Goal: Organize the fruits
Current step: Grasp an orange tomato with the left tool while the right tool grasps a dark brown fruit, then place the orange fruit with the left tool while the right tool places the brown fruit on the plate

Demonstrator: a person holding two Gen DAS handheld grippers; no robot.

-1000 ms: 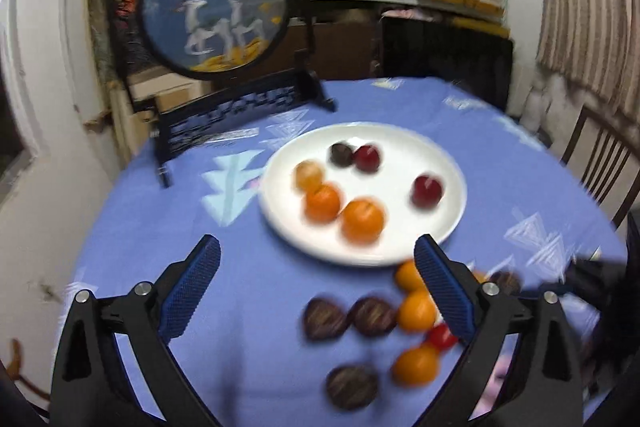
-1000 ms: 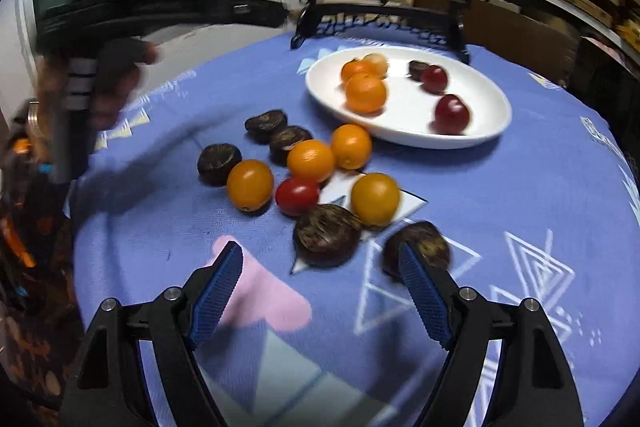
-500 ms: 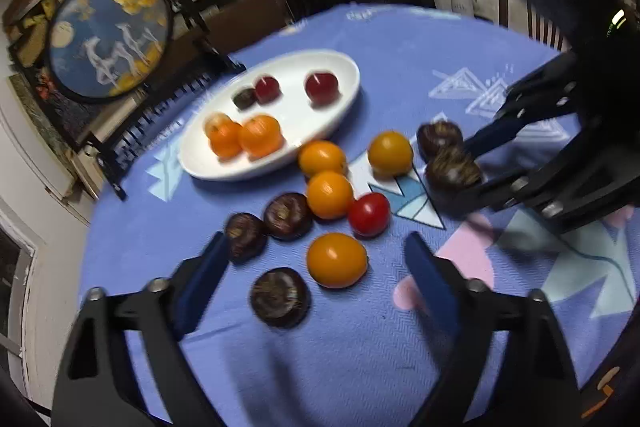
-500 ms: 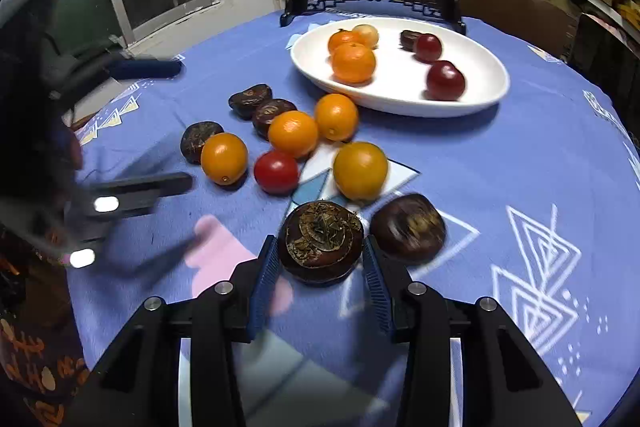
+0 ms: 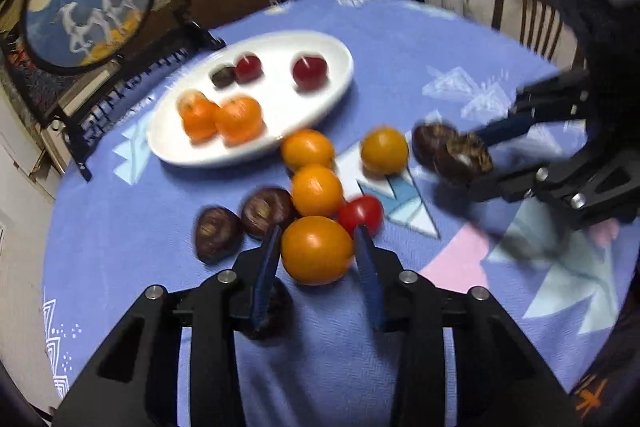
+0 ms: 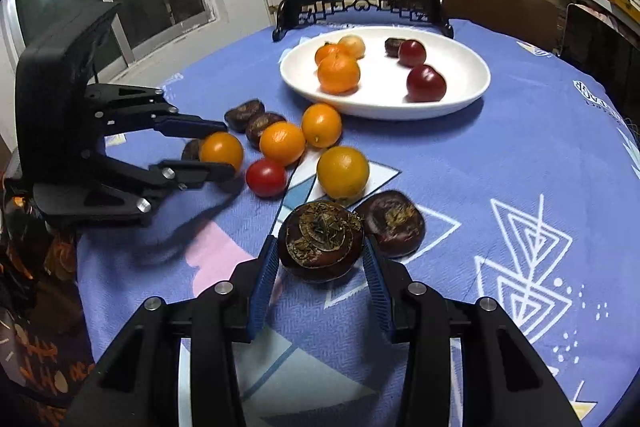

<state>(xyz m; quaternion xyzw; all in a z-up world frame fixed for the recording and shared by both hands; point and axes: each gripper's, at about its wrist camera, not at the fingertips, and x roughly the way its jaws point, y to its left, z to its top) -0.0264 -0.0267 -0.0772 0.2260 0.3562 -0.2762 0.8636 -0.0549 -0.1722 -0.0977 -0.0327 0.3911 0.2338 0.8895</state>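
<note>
- On the blue cloth, near the white plate (image 6: 384,107), the left gripper (image 5: 316,259) has just been closing; its pads now clamp an orange fruit (image 5: 316,250).
- Right gripper (image 6: 320,259) has closed from wide onto a brown chestnut (image 6: 320,241).
- Both fruits appear ready for transfer to the plate.

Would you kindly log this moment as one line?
left hand-held gripper: closing on orange fruit | right hand-held gripper: gripping dark fruit | plate: partly filled

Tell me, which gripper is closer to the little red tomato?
Left. The left gripper grips an orange fruit touching the tomato; the right gripper holds a brown fruit farther off.
</note>
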